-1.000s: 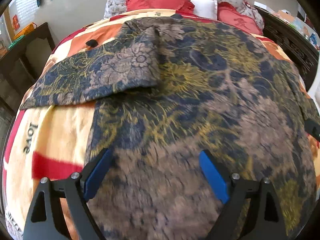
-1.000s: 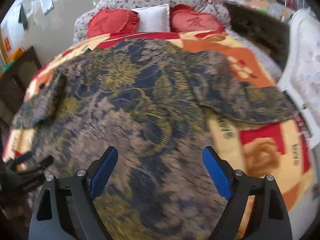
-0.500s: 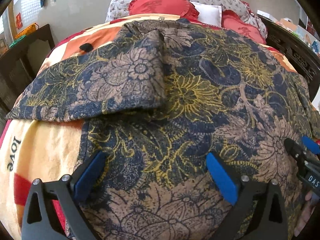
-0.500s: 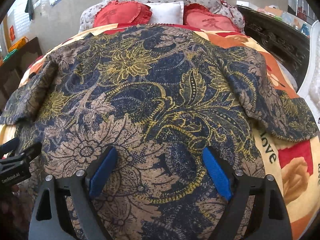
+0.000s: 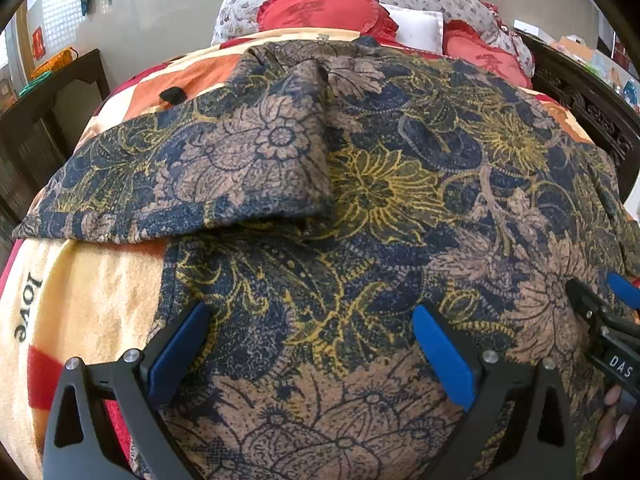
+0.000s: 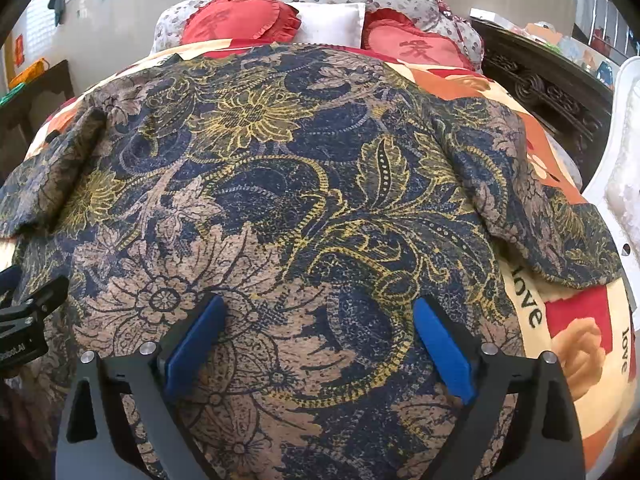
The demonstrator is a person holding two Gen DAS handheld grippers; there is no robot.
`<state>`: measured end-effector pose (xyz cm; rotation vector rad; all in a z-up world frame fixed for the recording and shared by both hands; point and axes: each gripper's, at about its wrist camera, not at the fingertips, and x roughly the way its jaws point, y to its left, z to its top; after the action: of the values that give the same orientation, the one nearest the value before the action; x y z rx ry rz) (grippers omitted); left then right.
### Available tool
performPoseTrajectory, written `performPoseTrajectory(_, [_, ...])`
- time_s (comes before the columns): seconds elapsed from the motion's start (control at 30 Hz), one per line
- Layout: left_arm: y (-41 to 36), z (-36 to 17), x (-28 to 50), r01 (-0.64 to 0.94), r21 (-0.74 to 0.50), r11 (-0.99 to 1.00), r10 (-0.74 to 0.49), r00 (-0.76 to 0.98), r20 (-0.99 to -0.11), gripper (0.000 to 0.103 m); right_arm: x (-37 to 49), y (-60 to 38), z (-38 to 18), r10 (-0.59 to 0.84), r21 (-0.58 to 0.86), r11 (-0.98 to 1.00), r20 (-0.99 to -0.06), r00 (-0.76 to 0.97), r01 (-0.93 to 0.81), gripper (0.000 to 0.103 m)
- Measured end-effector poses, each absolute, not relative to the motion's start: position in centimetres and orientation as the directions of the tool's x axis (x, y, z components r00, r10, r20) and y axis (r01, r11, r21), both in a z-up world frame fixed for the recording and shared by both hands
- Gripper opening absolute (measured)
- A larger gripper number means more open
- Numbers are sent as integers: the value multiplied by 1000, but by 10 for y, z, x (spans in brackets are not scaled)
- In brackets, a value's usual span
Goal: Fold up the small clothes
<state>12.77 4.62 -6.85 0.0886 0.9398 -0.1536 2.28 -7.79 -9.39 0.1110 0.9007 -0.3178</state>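
Garment [image 5: 360, 200] lies spread flat on the bed blanket [image 5: 88, 292], navy/tan/yellow floral print, filling most of both wrist views.

Left gripper [image 5: 308, 336]: jaws wide apart after just opening further, nothing gripped. Blue pads hover over the near hem area, fabric under and between them, no pinch visible. Left of it: bare blanket with "love" lettering. Ahead-left: one sleeve [image 5: 192, 184] folded in over the body, cuff edge toward the blanket. Far ahead: red heart cushions [image 5: 316, 12] and a white pillow [image 5: 416, 28] at the headboard end. Right of it: right gripper tip just visible at the frame edge.

Right gripper [image 6: 320, 332]: jaws also spread wide, empty, pads over the print with cloth between them. Contact with fabric – can't tell. Left of it: left gripper's body at the frame edge. Ahead-right: other sleeve [image 6: 540, 216] lying out over the blanket. Right of it: blanket with a rose print patch [image 6: 580, 344].
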Motion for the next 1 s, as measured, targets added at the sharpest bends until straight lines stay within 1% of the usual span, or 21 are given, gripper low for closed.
performPoseTrajectory(0.17, [54,-61,126,171,-32,985,-123,553,-824,102,20,-78,-94,-226,-37,947,-782,581,318,103])
performPoseTrajectory(0.2, [60,-52,123,160,-56,986,-136,546,-827,102,21,-78,-94,-227,-38,947,-781,581,319,103])
performPoseTrajectory(0.27, [78,-28,113,149,-138,979,-199,570,-797,102,20,-78,-94,-228,-39,947,-780,582,319,103])
performPoseTrajectory(0.33, [96,-6,108,151,-178,972,-233,590,-773,102,20,-78,-93,-228,-39,947,-780,583,319,103])
performPoseTrajectory(0.47, [162,32,120,166,-345,924,-375,572,-730,103,20,-78,-93,-227,-37,947,-780,583,319,103])
performPoseTrajectory(0.57, [227,47,138,95,-427,899,-393,603,-694,103,20,-78,-94,-228,-39,947,-780,583,319,103])
performPoseTrajectory(0.67, [293,38,158,2,-553,834,-438,612,-658,103,20,-78,-94,-229,-39,947,-780,583,319,103])
performPoseTrajectory(0.7, [322,25,165,-62,-644,762,-481,612,-628,103,20,-78,-94,-229,-39,947,-780,583,320,103])
performPoseTrajectory(0.77, [358,1,174,-139,-772,621,-554,619,-557,102,20,-78,-94,-230,-40,947,-779,583,319,103])
performPoseTrajectory(0.83, [377,-18,180,-189,-824,534,-577,631,-519,102,20,-78,-94,-230,-41,947,-779,583,320,103])
performPoseTrajectory(0.9, [384,-32,183,-206,-850,485,-591,639,-492,102,20,-78,-93,-231,-42,947,-779,583,320,103])
performPoseTrajectory(1.0, [384,-44,190,-232,-863,448,-597,641,-482,102,20,-78,-93,-229,-39,947,-779,584,320,103])
